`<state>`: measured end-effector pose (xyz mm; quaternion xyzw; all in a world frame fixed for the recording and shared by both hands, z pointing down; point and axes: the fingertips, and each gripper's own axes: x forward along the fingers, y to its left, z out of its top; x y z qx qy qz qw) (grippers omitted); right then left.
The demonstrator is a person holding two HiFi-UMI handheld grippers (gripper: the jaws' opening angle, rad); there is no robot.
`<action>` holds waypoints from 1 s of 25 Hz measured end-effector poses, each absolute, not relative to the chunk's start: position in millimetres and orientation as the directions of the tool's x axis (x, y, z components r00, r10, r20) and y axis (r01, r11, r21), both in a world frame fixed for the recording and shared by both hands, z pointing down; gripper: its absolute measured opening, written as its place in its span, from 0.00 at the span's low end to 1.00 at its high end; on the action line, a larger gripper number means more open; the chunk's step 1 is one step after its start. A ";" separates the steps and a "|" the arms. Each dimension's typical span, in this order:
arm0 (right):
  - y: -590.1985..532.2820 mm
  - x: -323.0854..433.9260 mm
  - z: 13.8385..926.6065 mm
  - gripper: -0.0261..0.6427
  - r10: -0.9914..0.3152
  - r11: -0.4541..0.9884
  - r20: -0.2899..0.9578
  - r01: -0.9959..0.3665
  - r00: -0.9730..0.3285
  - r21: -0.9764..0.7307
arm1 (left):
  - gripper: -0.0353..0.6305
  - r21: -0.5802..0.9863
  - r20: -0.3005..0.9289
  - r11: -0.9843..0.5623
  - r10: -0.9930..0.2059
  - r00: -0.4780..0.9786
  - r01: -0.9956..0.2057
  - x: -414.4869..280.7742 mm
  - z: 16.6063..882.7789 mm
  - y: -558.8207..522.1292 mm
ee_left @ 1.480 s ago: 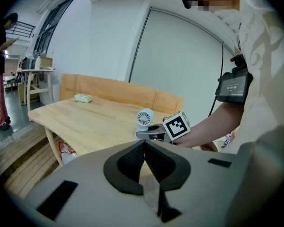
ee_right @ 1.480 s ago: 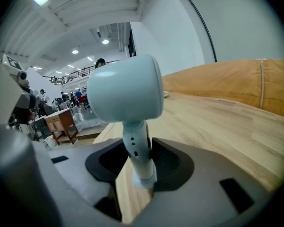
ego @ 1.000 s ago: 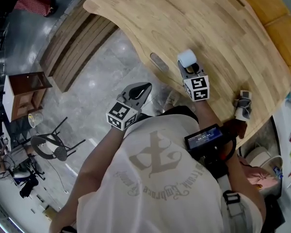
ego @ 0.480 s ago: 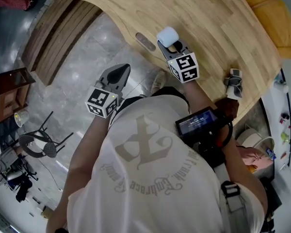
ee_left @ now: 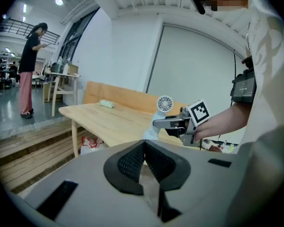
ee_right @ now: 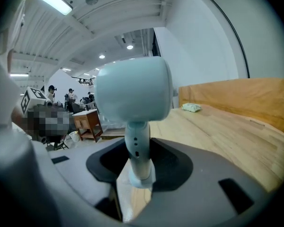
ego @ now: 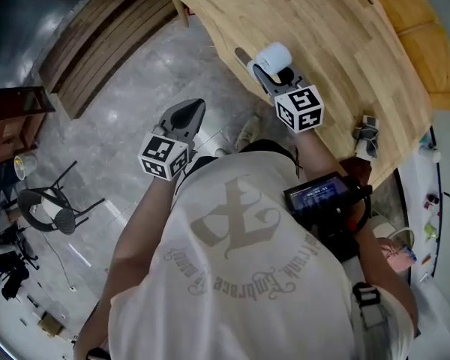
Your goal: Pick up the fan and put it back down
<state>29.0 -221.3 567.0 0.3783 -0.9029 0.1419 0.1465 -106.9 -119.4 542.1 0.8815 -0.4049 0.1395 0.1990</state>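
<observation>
My right gripper (ego: 274, 73) clamps the fan (ego: 274, 55) by its stem, upright and seemingly lifted just clear of the bench (ego: 337, 36) at its near edge, while my left gripper (ego: 184, 115) hangs closed and empty off the bench, so next I must lower it level, then release.

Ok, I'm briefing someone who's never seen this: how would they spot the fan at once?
Look at the long curved wooden table; at its near edge the right gripper holds the fan upright by its stem. It is pale, with a round head on that slim stem, unlike the small crumpled bundle lying further right.
</observation>
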 end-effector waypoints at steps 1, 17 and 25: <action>-218.3 25.1 563.4 0.26 -0.637 0.679 0.368 -0.719 -0.677 -0.149 | 0.07 0.237 0.403 -0.587 -0.665 0.628 -0.774 -111.1 541.6 -115.9; -115.8 -50.6 505.7 0.26 -0.528 0.795 0.299 -0.587 -0.794 -0.155 | 0.07 0.224 0.363 -0.536 -0.730 0.580 -0.814 -174.9 529.3 -27.8; -66.3 -63.4 497.3 0.26 -0.459 0.832 0.275 -0.517 -0.845 -0.201 | 0.07 0.231 0.352 -0.504 -0.754 0.555 -0.832 -192.9 529.0 -1.4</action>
